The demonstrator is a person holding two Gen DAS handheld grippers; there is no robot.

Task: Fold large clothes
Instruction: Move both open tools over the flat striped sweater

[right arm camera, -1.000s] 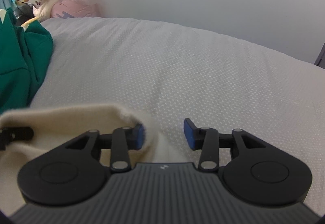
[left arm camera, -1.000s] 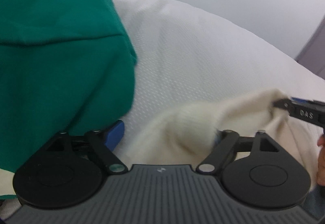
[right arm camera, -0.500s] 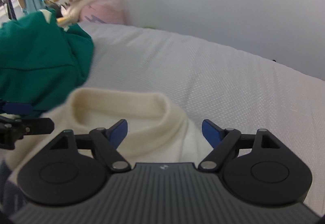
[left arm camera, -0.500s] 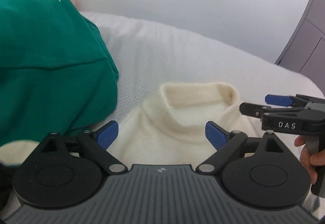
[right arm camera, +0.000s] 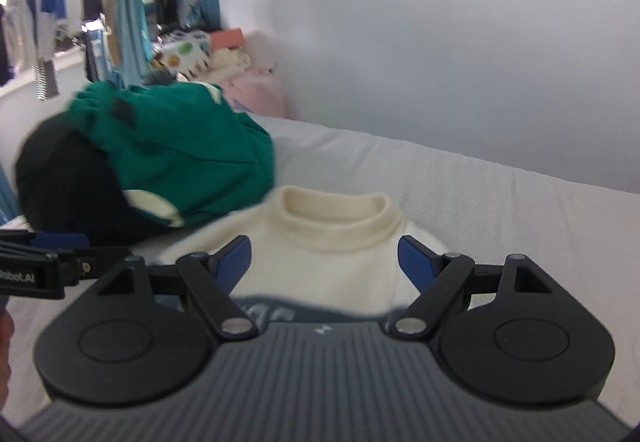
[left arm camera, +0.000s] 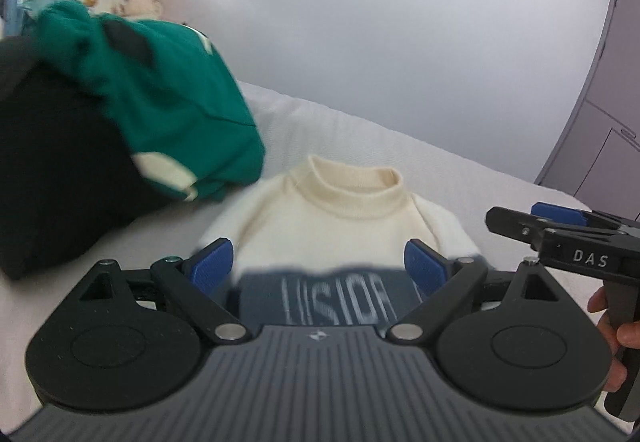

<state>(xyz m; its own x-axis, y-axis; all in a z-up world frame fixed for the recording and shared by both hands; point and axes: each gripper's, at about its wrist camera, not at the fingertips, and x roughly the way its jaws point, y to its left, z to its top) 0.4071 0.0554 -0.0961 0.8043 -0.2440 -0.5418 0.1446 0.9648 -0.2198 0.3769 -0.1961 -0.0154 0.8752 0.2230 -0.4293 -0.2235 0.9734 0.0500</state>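
A cream sweater (left arm camera: 340, 226) with a raised collar and a grey-blue lettered band lies folded on the white bed (left arm camera: 460, 177); it also shows in the right wrist view (right arm camera: 328, 254). My left gripper (left arm camera: 320, 270) is open and empty, held above the sweater's near edge. My right gripper (right arm camera: 326, 260) is open and empty, above the same sweater. The right gripper also shows at the right of the left wrist view (left arm camera: 560, 226). The left gripper shows at the left edge of the right wrist view (right arm camera: 60, 254).
A green garment (left arm camera: 160, 113) lies on a black one (left arm camera: 52, 169) left of the sweater, also in the right wrist view (right arm camera: 180, 153). Hanging clothes (right arm camera: 120, 1) and soft items (right arm camera: 224, 57) stand at the back left. A grey cabinet (left arm camera: 600, 121) is right.
Both grippers have let go of the cream sweater, opened wide and pulled back and up. The sweater now lies flat with its collar facing away.
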